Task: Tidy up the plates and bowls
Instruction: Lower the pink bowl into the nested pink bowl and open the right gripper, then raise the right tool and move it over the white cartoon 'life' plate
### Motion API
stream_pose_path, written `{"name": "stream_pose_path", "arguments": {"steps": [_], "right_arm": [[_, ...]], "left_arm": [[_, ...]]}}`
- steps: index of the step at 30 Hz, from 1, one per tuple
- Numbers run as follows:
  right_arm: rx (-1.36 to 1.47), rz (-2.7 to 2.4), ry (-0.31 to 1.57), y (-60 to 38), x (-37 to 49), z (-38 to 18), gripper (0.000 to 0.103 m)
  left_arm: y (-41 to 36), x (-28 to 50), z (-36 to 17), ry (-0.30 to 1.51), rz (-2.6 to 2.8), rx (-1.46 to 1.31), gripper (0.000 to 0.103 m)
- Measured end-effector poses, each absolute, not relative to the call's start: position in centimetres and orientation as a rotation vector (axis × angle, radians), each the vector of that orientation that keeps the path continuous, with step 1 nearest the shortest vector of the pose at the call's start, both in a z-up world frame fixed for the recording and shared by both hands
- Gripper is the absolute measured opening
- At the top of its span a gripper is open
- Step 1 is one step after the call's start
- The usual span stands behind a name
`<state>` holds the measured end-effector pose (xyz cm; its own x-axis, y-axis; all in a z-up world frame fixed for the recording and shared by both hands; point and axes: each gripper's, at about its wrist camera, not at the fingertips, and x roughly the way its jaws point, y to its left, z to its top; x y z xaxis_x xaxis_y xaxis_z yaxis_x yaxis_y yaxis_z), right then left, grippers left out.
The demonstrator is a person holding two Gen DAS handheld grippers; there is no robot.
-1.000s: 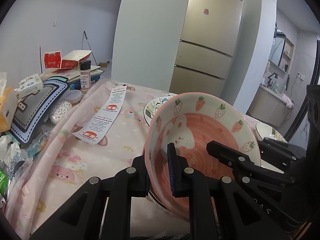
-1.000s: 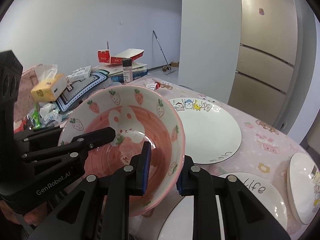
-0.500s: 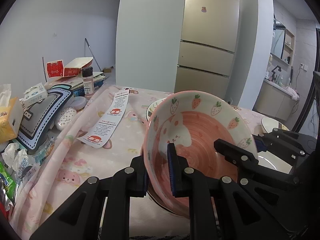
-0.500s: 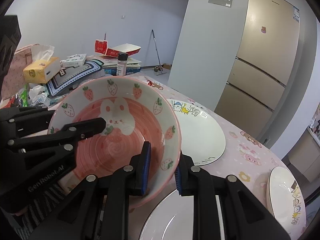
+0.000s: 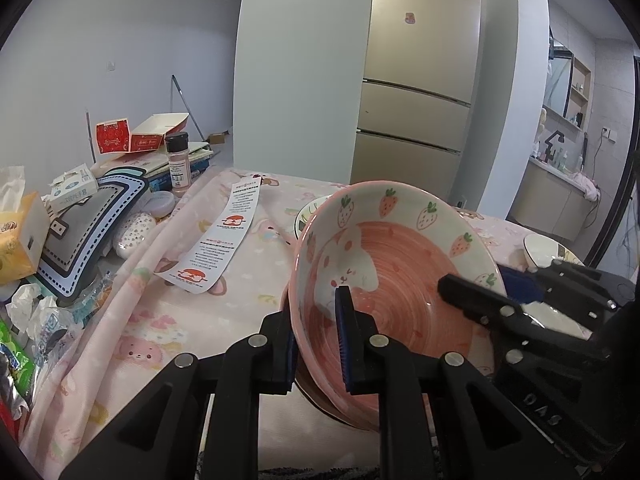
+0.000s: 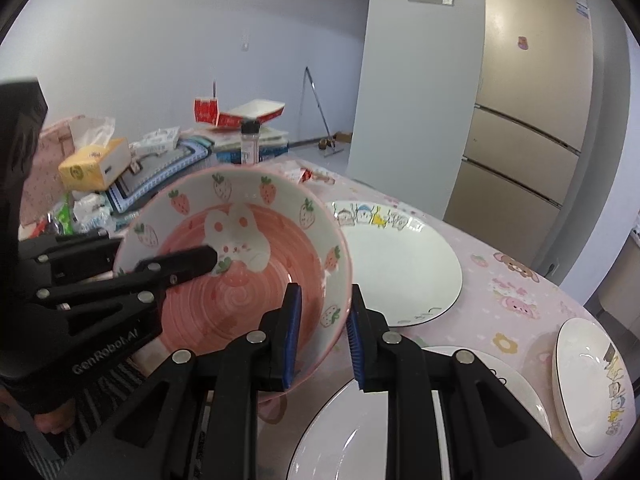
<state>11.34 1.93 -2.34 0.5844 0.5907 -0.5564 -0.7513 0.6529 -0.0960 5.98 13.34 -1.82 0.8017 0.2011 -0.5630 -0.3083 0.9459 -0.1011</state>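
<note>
A pink bowl with strawberries and a rabbit is held tilted above the table. My left gripper is shut on its near rim; the bowl shows in the right wrist view too. My right gripper stands around the opposite rim, its jaws slightly apart from the wall. A white cartoon plate lies beyond the bowl. A second white plate lies under my right gripper and a third plate lies at the right edge.
The table has a pink cartoon cloth. A paper leaflet lies on it. Clutter fills the left: tissue box, spice bottle, boxes, wrappers. A fridge stands behind the table.
The bowl has risen and tilted more between both grippers. My right gripper's jaws have widened slightly around the rim.
</note>
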Motion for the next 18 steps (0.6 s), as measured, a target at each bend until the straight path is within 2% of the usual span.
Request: {"name": "stream_pose_path", "arguments": {"steps": [4,6,8,10,14,18], "right_arm": [[-0.287,0.812,0.471,1.2,11.0,-1.5,0.022],[-0.268,0.808,0.459,1.0,11.1,-1.2,0.026],[-0.247,0.81,0.455,0.9,11.2,-1.1,0.039],[-0.224,0.815,0.461,0.6,11.4,-1.0,0.04],[-0.169,0.813,0.482,0.1,12.1,-0.9,0.043],[-0.07,0.814,0.516,-1.2,13.3,-0.9,0.047]], "left_arm": [[13.5,5.9,-1.8,0.583,0.256,-0.211,0.024],[13.4,5.9,-1.7,0.583,0.247,-0.211,0.028],[13.2,5.8,-1.6,0.58,0.24,-0.206,0.034],[13.1,5.7,-1.5,0.573,0.227,-0.205,0.043],[12.8,5.6,-1.3,0.568,0.193,-0.21,0.054],[12.3,5.5,-1.2,0.559,0.148,-0.204,0.078]]}}
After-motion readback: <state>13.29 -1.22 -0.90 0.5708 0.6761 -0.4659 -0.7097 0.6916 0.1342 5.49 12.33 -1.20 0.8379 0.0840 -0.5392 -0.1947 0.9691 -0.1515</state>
